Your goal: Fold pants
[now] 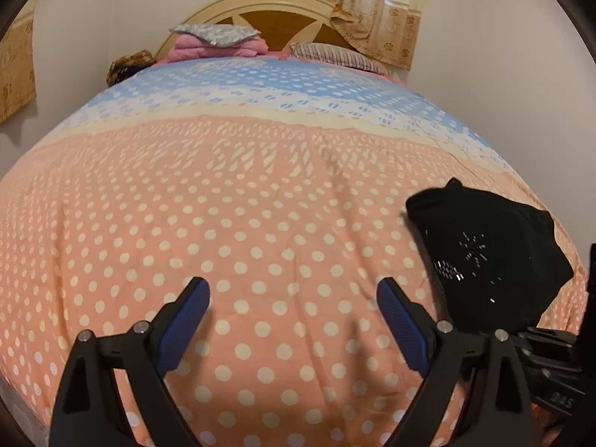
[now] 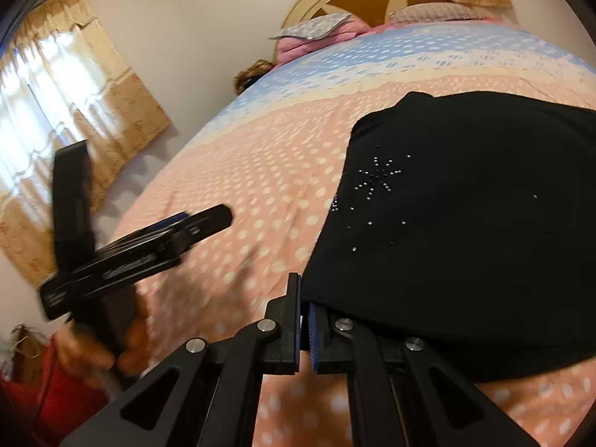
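Observation:
The black pants (image 2: 465, 223), with small rhinestone studs, lie folded in a compact bundle on the pink polka-dot bedspread (image 2: 242, 186). They also show at the right in the left wrist view (image 1: 491, 257). My right gripper (image 2: 304, 298) is shut on the near left edge of the pants. My left gripper (image 1: 294, 294) is open and empty, held above bare bedspread (image 1: 242, 242) to the left of the pants. It shows blurred in the right wrist view (image 2: 208, 219).
Pillows and a pink folded blanket (image 1: 219, 43) lie at the headboard (image 1: 283, 11). Curtains (image 1: 372, 7) hang behind it. A curtained window (image 2: 56, 104) is on the left wall. The bed's near edge runs below both grippers.

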A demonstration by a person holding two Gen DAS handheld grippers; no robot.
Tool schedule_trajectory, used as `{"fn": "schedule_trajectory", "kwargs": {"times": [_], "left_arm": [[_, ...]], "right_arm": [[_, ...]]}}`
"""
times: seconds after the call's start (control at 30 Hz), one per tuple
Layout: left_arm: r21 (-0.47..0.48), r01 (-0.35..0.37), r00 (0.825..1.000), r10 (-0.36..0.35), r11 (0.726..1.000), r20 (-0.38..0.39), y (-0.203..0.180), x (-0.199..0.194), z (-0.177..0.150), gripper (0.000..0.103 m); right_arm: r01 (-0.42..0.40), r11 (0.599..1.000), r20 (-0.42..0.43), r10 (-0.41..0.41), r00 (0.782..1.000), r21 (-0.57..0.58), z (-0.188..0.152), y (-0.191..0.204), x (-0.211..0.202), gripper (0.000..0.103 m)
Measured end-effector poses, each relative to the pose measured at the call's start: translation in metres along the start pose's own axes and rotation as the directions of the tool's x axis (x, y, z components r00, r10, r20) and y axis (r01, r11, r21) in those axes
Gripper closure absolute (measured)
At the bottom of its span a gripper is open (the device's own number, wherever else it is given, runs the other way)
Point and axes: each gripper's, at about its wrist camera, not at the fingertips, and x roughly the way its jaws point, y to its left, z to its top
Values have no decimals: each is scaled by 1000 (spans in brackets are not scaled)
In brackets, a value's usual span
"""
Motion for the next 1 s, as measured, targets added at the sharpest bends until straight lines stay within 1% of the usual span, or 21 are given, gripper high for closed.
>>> {"fn": "schedule_trajectory", "kwargs": {"times": [0.07, 0.13, 0.2, 0.23, 0.27, 0.33, 0.37, 0.43, 0.47, 0.53, 0.57, 0.6, 0.67, 0.7, 0.77, 0.8, 0.87, 0.93, 1.0], "left_arm": [[13, -3, 1000, 3, 1000, 5, -4, 0, 2, 9], [14, 0, 1000, 0, 1000, 3, -7, 0, 2, 9], [17, 9, 1000, -9, 1000, -1, -11, 1, 1, 9], [22, 14, 1000, -14, 1000, -1, -14, 1, 2, 9], [29, 19, 1000, -19, 999, -1, -17, 1, 3, 9], [50, 17, 1000, -17, 999, 9, -24, 2, 7, 9], [62, 14, 1000, -15, 998, 16, -27, 3, 9, 9], [78, 3, 1000, -4, 997, 17, -32, 6, 11, 9], [80, 6, 1000, -7, 997, 12, -33, 8, 10, 9], [82, 23, 1000, -22, 996, -4, -37, 12, 10, 9], [87, 27, 1000, -27, 996, -5, -39, 13, 11, 9], [98, 31, 1000, -31, 995, -3, -42, 13, 11, 9], [120, 27, 1000, -28, 992, 2, -49, 14, 13, 9], [130, 32, 999, -33, 991, 6, -54, 16, 15, 9], [142, 46, 999, -47, 989, 5, -64, 19, 16, 9], [156, 54, 998, -55, 986, 0, -71, 23, 16, 9], [198, 36, 999, -37, 980, 4, -85, 31, 16, 9], [233, -7, 1000, 5, 972, 8, -94, 42, 16, 9], [230, -12, 1000, 12, 973, -1, -96, 50, 19, 8]], "right_arm": [[14, 998, -29, -16, 999, -54, -7, 3, -10, 100], [20, 997, -57, -24, 998, -75, -12, 1, -21, 100], [-33, 999, -33, 32, 999, -32, -3, -6, -40, 100], [-52, 998, -12, 52, 999, -32, 0, -5, -50, 100], [-50, 997, -11, 49, 999, -65, -1, 0, -58, 100], [-30, 993, -62, 24, 998, -110, -8, 6, -54, 100], [-22, 992, -112, 8, 994, -121, -18, 4, -47, 100], [-3, 994, -147, -14, 989, -113, -28, -3, -42, 100], [0, 997, -154, -12, 988, -78, -32, -12, -39, 100], [-29, 1000, -142, 28, 989, -9, -34, -23, -39, 100], [-45, 999, -130, 44, 991, -2, -34, -23, -41, 100], [-42, 999, -127, 39, 991, -22, -33, -20, -41, 100], [-9, 996, -141, -4, 990, -91, -35, -8, -38, 100], [0, 994, -148, -16, 989, -107, -37, -7, -38, 100], [3, 994, -159, -20, 987, -107, -40, -8, -37, 100], [-7, 996, -157, -8, 988, -92, -39, -10, -37, 100], [-34, 998, -148, 27, 989, -45, -38, -17, -39, 100], [-54, 998, -135, 52, 989, -14, -36, -15, -38, 100], [-53, 997, -143, 43, 989, -63, -39, -9, -45, 100]]}}
